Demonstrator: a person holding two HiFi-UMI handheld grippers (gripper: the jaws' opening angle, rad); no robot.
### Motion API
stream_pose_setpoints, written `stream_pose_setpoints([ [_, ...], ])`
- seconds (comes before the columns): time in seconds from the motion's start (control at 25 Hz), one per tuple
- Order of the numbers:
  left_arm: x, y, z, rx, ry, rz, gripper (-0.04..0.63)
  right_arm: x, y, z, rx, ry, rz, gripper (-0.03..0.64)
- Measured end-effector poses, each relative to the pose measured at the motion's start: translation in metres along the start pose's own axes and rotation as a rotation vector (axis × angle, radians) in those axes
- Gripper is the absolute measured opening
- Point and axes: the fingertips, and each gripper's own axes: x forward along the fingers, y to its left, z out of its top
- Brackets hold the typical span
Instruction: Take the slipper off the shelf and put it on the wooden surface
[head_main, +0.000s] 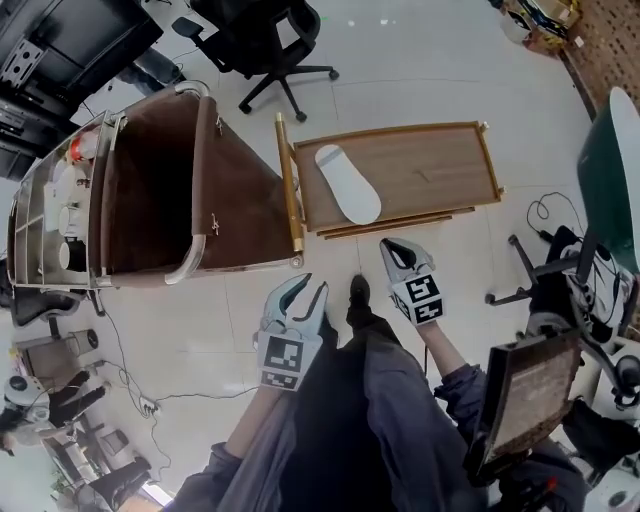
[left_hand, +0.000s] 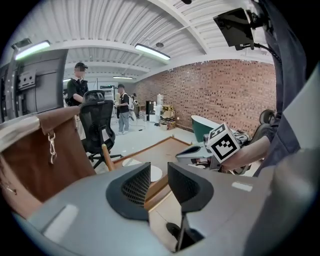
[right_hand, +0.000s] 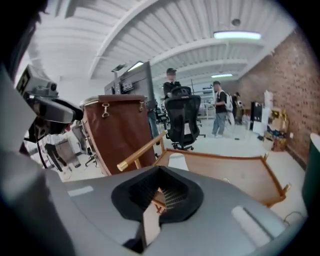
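A white slipper (head_main: 348, 185) lies flat on the left part of the wooden surface (head_main: 430, 165), a low tray with raised edges. Both grippers hang over the floor in front of it, apart from the slipper. My left gripper (head_main: 308, 290) is open with nothing between its fingers; in the left gripper view its jaws (left_hand: 158, 180) stand apart, with the slipper (left_hand: 154, 173) showing beyond them. My right gripper (head_main: 393, 247) is shut and empty. In the right gripper view its jaws (right_hand: 159, 192) meet, and the slipper (right_hand: 177, 161) rests on the wooden surface (right_hand: 235, 175) ahead.
A brown-sided cart (head_main: 170, 190) with a metal shelf rack (head_main: 50, 220) stands to the left of the tray. A black office chair (head_main: 265, 40) is behind, a green tub (head_main: 610, 170) at the right. My shoe (head_main: 358, 290) is between the grippers. People stand far off (right_hand: 172, 85).
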Motion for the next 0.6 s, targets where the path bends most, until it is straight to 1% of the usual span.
stream_pose_setpoints([
  [0.04,-0.004,-0.01,-0.006,0.004,0.001,-0.015,0.117,-0.011,0.01,0.003,-0.038,-0.012,0.005,0.002],
  [0.08,-0.01,-0.02,-0.014,0.006,0.004,-0.029,0.117,-0.023,0.021,0.004,-0.054,-0.03,0.007,0.002],
  [0.16,-0.025,-0.037,-0.03,0.005,0.007,-0.049,0.117,-0.048,0.044,0.0,-0.056,-0.066,0.0,0.002],
  [0.28,-0.05,-0.054,-0.051,0.013,-0.014,-0.058,0.117,-0.079,0.085,-0.012,-0.078,-0.094,0.022,0.002],
  [0.36,-0.072,-0.065,-0.067,0.025,-0.036,-0.056,0.117,-0.105,0.117,-0.022,-0.13,-0.121,0.025,0.002],
  [0.44,-0.098,-0.079,-0.089,0.036,-0.062,-0.054,0.117,-0.135,0.15,-0.035,-0.166,-0.146,0.008,0.002],
  [0.48,-0.112,-0.088,-0.098,0.037,-0.079,-0.06,0.117,-0.15,0.164,-0.042,-0.166,-0.152,-0.009,0.002],
  [0.56,-0.143,-0.108,-0.119,0.018,-0.1,-0.075,0.117,-0.182,0.193,-0.054,-0.151,-0.154,-0.042,0.002],
  [0.6,-0.16,-0.118,-0.134,-0.002,-0.093,-0.079,0.115,-0.198,0.21,-0.06,-0.148,-0.152,-0.052,0.002],
])
